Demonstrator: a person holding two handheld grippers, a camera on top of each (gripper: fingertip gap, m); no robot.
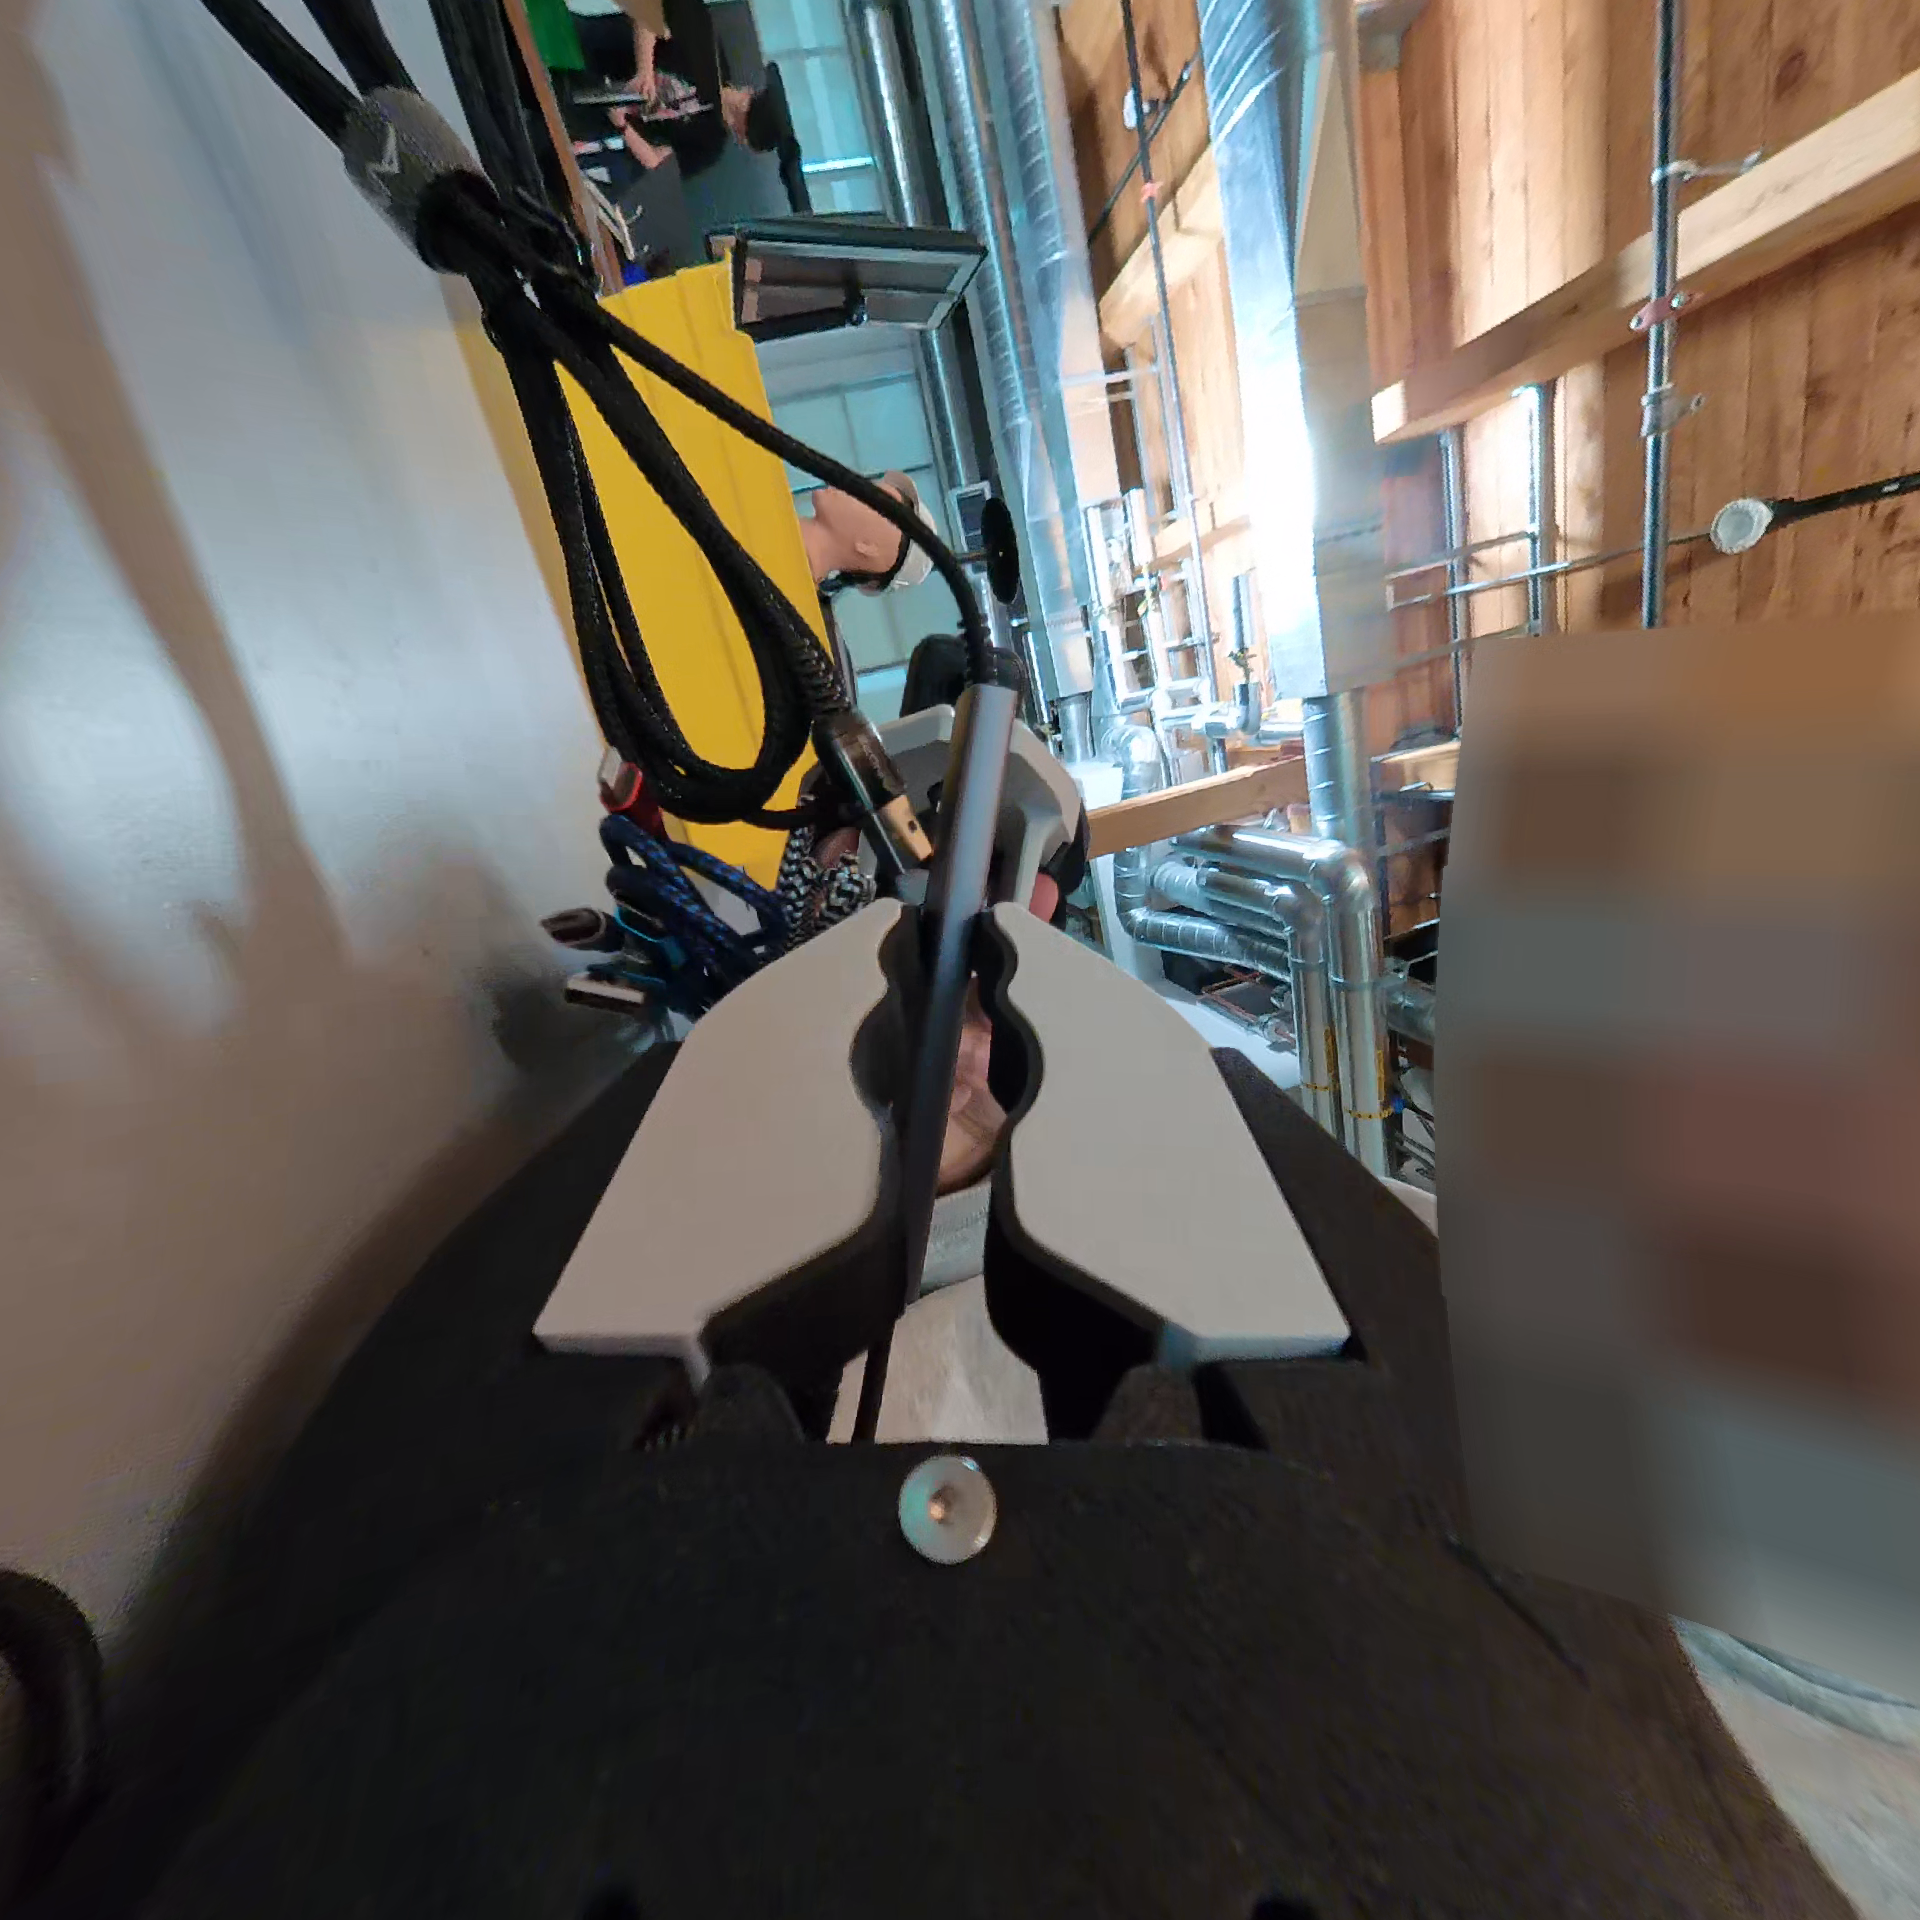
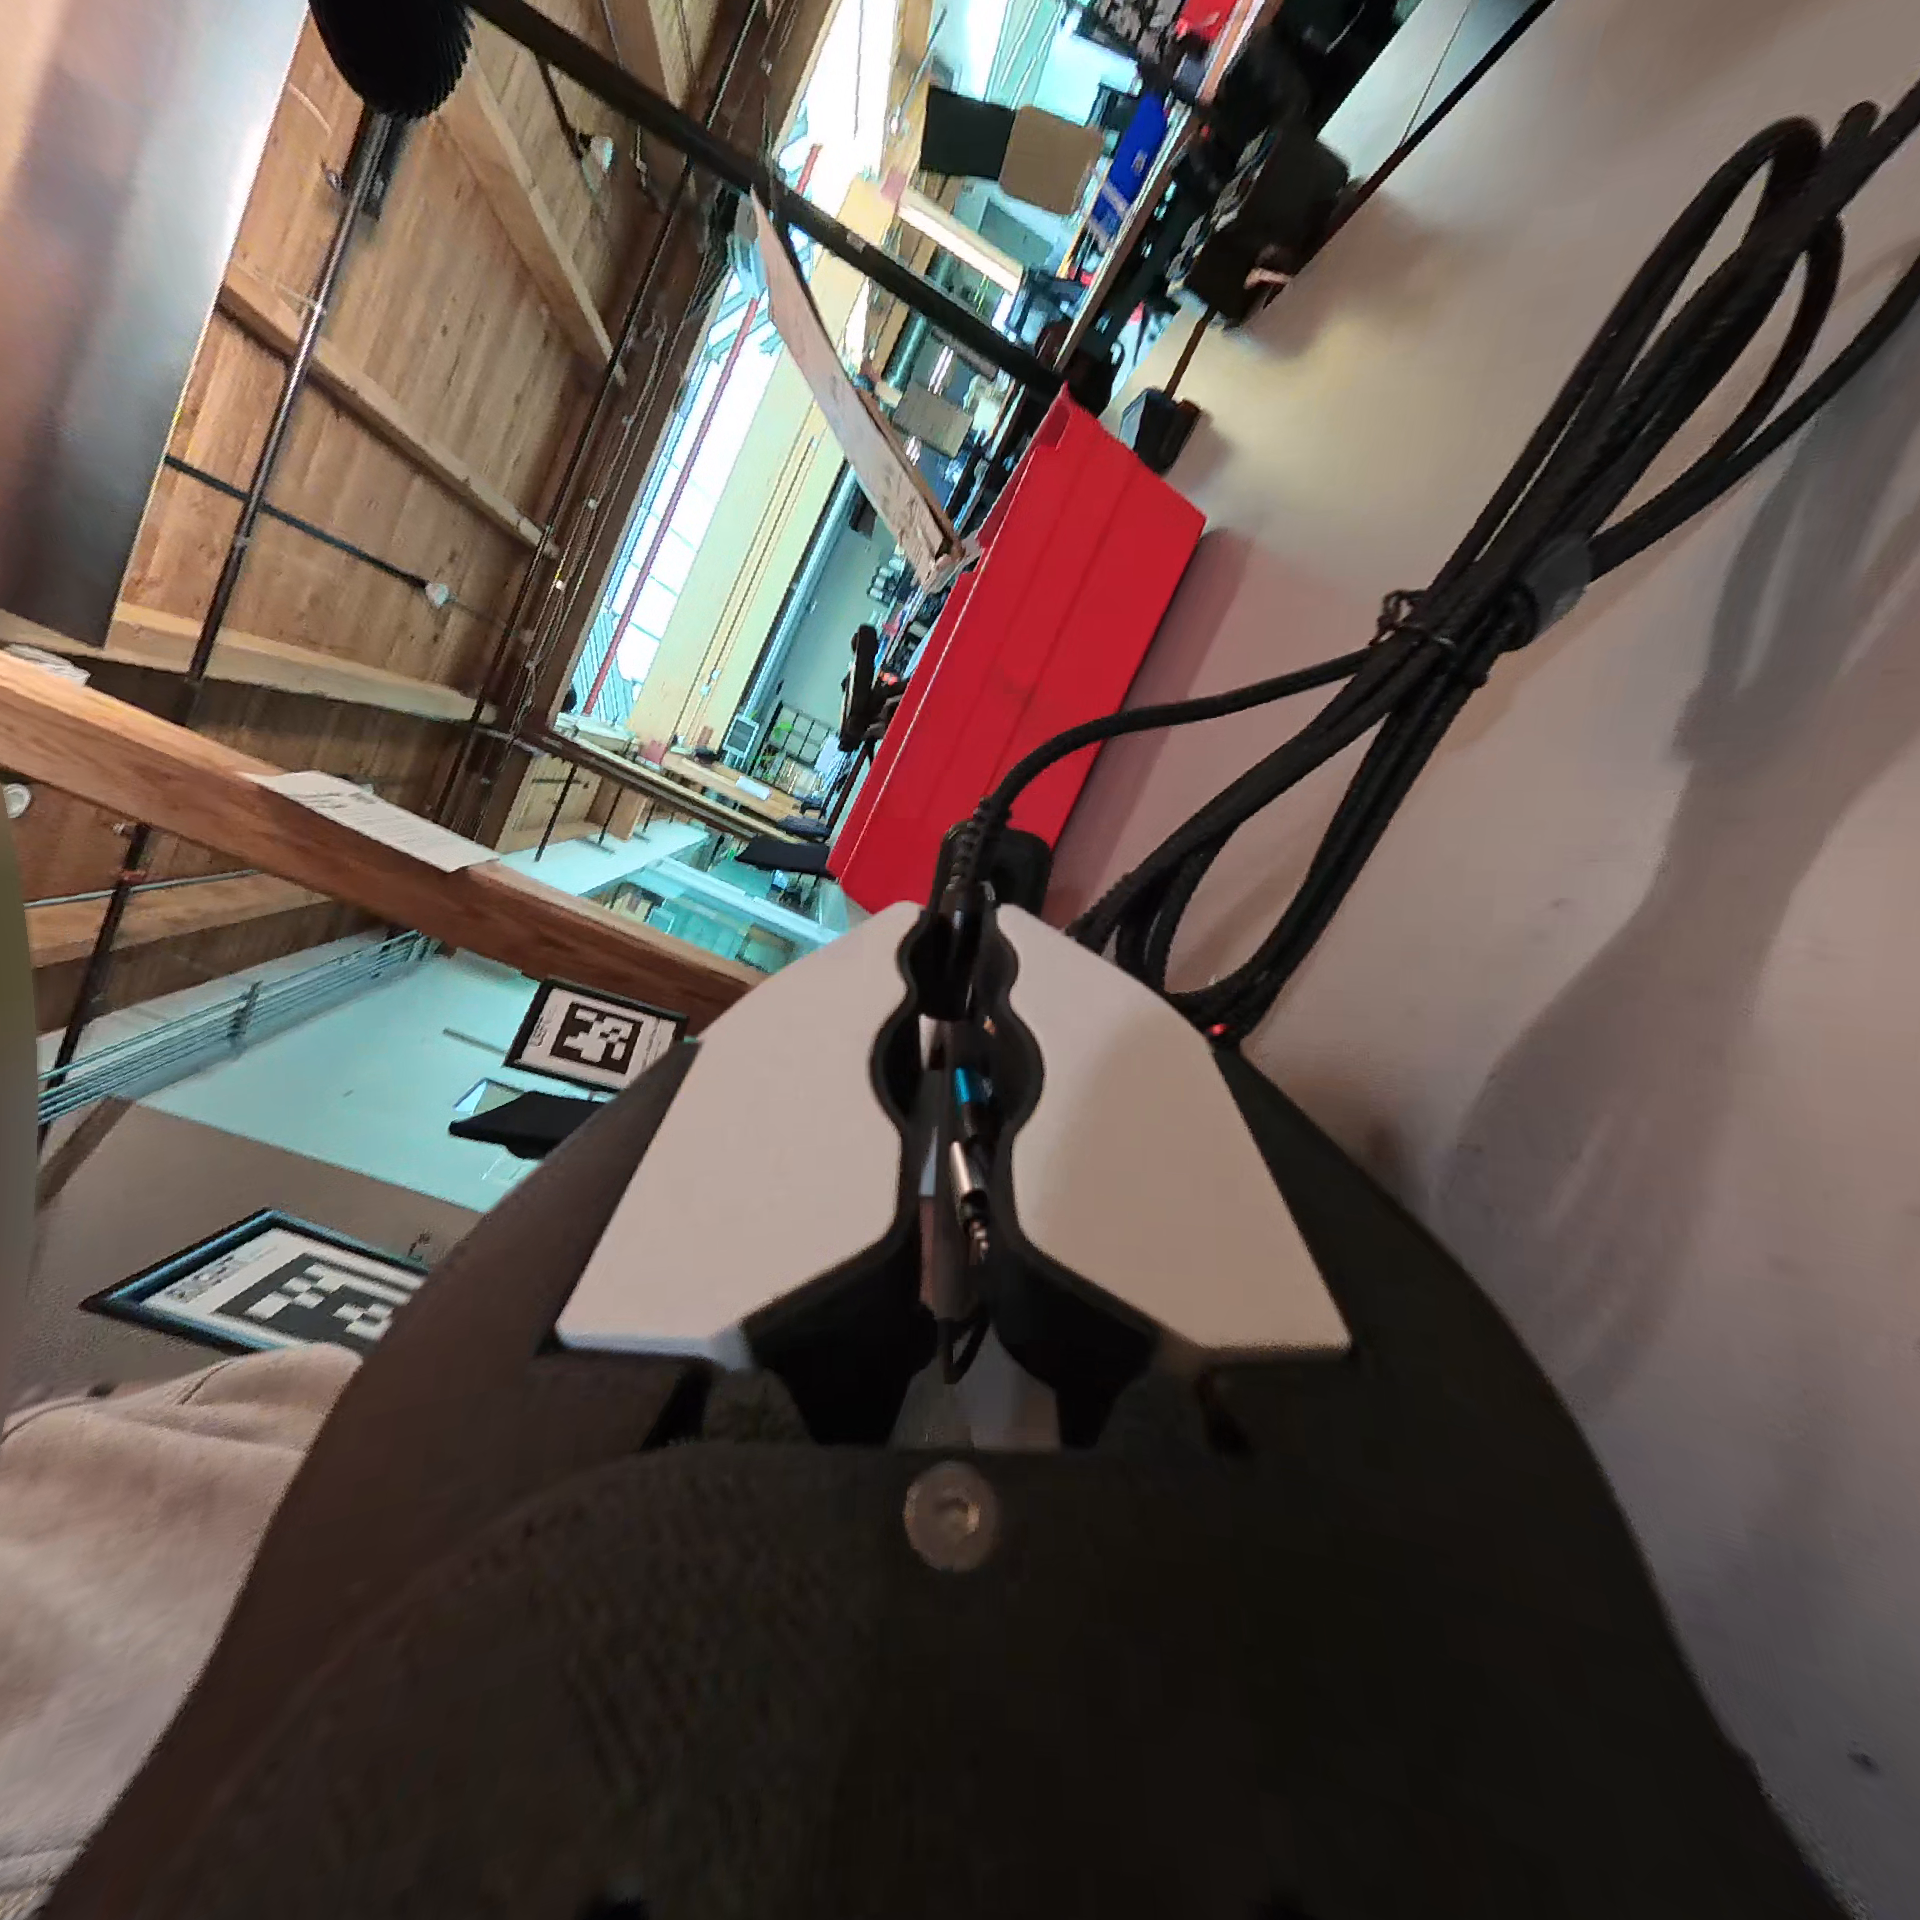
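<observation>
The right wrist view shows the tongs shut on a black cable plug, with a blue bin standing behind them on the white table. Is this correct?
Not quite: the bin is red, not blue, as the right wrist view shows. The rest holds: the right tongs are shut on the black cable plug, and the bin stands behind them on the white table.

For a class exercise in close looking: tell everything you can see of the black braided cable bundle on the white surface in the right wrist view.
The black braided cable bundle lies in long loops on the white surface, bound midway by a grey strap. Its sheath looks like woven fabric. One strand curves away to a plug end pinched in the right gripper. The red box sits beside it, apart.
</observation>
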